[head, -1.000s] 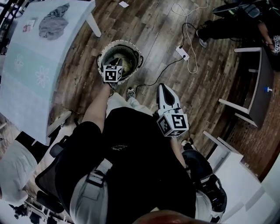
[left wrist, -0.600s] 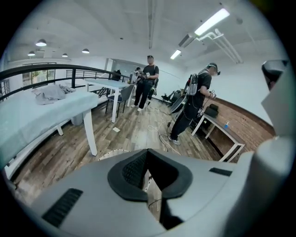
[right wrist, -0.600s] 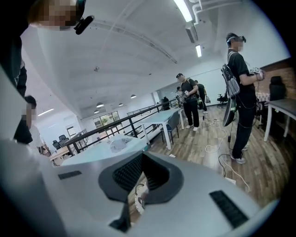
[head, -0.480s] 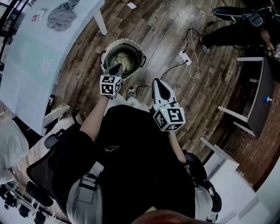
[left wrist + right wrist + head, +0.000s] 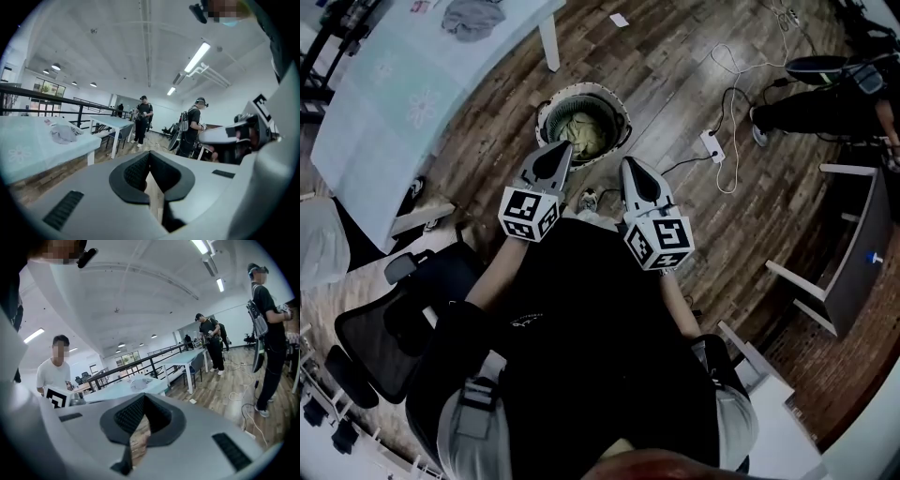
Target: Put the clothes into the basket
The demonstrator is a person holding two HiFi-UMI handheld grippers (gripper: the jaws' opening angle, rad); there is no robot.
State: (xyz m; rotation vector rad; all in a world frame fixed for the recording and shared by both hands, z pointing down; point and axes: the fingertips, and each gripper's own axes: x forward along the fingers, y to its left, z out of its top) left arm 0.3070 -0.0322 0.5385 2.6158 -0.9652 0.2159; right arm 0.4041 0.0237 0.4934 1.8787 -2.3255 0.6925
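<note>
In the head view a round white basket [image 5: 550, 105] stands on the wood floor with olive clothes [image 5: 584, 132] inside. My left gripper [image 5: 563, 148] hovers above its near rim, shut and empty. Beside it, my right gripper [image 5: 628, 167] is also shut with nothing held. A grey garment [image 5: 472, 16] lies on the pale blue table [image 5: 384, 103] at the upper left. The left gripper view looks level along the closed left gripper [image 5: 152, 180] and shows that garment [image 5: 63, 134] on the table [image 5: 28, 152]. The right gripper [image 5: 140, 427] sees the garment [image 5: 139, 384] further off.
A power strip [image 5: 712, 145] and white cables trail over the floor right of the basket. A black office chair [image 5: 375, 337] stands at the lower left, a dark desk [image 5: 853, 253] and white chair frames at the right. Several people [image 5: 142, 117] stand further back.
My left gripper has come up out of the basket, empty, and now sits level beside the right one. The right gripper shifted a little toward the basket.
</note>
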